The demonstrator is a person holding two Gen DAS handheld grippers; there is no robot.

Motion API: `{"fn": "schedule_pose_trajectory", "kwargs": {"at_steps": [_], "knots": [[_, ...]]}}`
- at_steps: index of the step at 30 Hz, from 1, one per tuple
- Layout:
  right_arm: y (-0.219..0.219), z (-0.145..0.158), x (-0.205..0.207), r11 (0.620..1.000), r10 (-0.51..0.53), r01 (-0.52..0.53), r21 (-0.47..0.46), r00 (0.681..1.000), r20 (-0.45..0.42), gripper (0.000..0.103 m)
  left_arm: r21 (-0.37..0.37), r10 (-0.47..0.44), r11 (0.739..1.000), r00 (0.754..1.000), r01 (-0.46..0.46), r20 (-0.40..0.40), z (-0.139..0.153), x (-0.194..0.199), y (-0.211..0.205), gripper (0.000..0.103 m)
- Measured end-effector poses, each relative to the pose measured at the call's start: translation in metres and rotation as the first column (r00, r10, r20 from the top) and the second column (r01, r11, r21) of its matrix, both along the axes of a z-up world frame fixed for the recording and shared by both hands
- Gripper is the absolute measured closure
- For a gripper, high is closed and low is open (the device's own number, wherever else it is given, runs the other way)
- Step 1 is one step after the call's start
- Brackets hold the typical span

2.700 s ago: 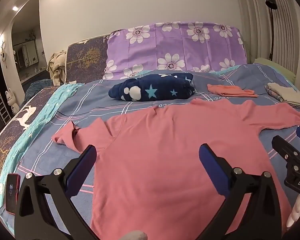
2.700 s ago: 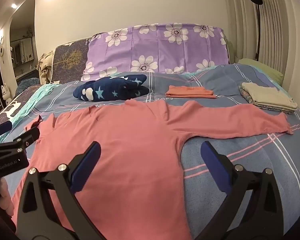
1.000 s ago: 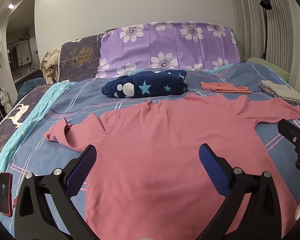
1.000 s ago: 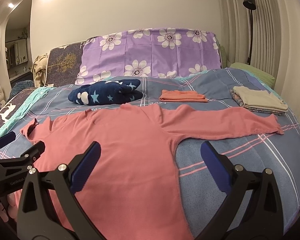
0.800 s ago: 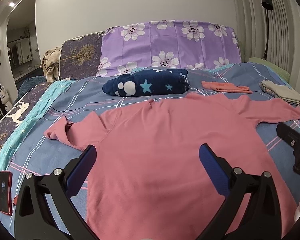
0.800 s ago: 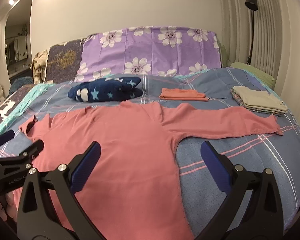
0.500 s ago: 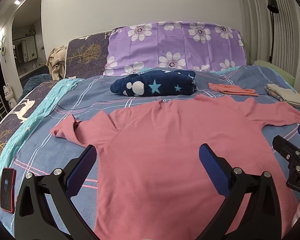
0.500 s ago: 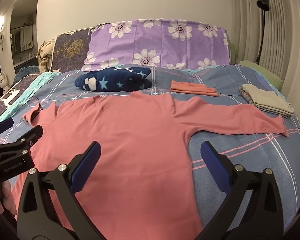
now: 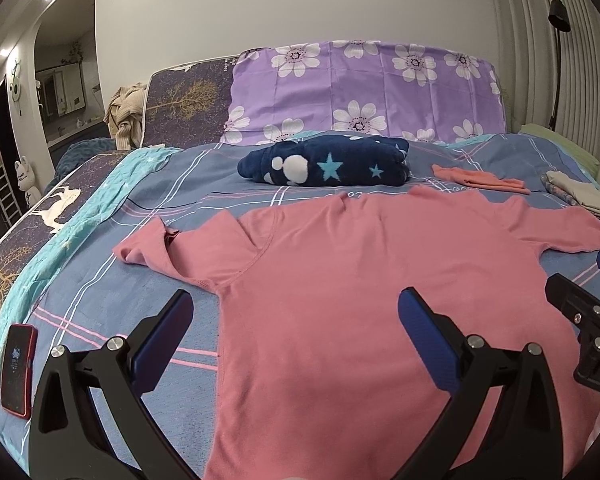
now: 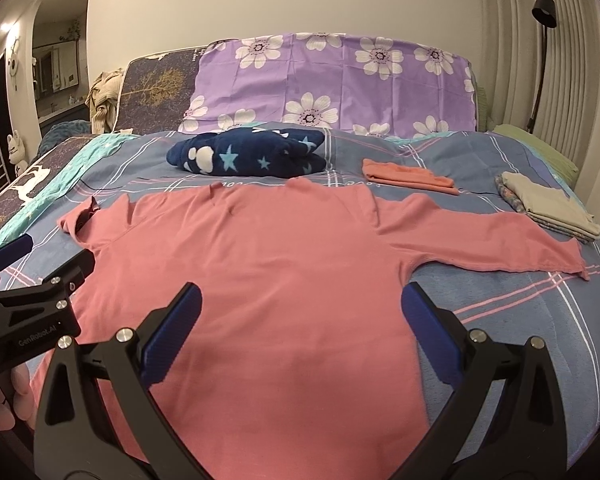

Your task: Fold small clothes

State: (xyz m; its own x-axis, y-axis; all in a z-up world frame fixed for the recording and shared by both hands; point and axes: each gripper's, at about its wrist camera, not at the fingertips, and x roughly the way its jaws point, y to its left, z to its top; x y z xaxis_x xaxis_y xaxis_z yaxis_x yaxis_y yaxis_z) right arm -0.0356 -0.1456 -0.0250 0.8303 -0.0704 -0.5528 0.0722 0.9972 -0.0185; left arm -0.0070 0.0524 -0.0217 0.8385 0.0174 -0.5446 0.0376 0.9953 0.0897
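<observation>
A pink long-sleeved shirt (image 9: 360,280) lies spread flat on the bed, neck toward the pillows; it also shows in the right wrist view (image 10: 268,280). Its left sleeve (image 9: 160,252) is bunched and folded back. Its right sleeve (image 10: 500,240) lies stretched out to the right. My left gripper (image 9: 294,320) is open and empty, above the shirt's lower left part. My right gripper (image 10: 300,316) is open and empty, above the shirt's lower right part. Each gripper shows at the edge of the other's view.
A rolled navy star blanket (image 9: 328,162) lies behind the shirt. A folded orange garment (image 10: 408,176) and a folded beige stack (image 10: 548,208) lie at the back right. A red phone (image 9: 18,372) lies at the bed's left edge. A purple flowered pillow (image 9: 360,92) stands at the head.
Both grippers have shifted slightly, right and a little closer to the shirt. They stay open. The shirt has not moved.
</observation>
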Motion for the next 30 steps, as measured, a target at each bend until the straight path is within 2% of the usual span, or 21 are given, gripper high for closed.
{"fn": "schedule_pose_trajectory", "kwargs": {"at_steps": [30], "knots": [[0.015, -0.008, 0.006, 1.0, 0.009, -0.01, -0.02, 1.0, -0.017, 0.002, -0.072, 0.024, 0.997, 0.999, -0.027, -0.043, -0.013, 0.011, 0.034, 0.001]]}}
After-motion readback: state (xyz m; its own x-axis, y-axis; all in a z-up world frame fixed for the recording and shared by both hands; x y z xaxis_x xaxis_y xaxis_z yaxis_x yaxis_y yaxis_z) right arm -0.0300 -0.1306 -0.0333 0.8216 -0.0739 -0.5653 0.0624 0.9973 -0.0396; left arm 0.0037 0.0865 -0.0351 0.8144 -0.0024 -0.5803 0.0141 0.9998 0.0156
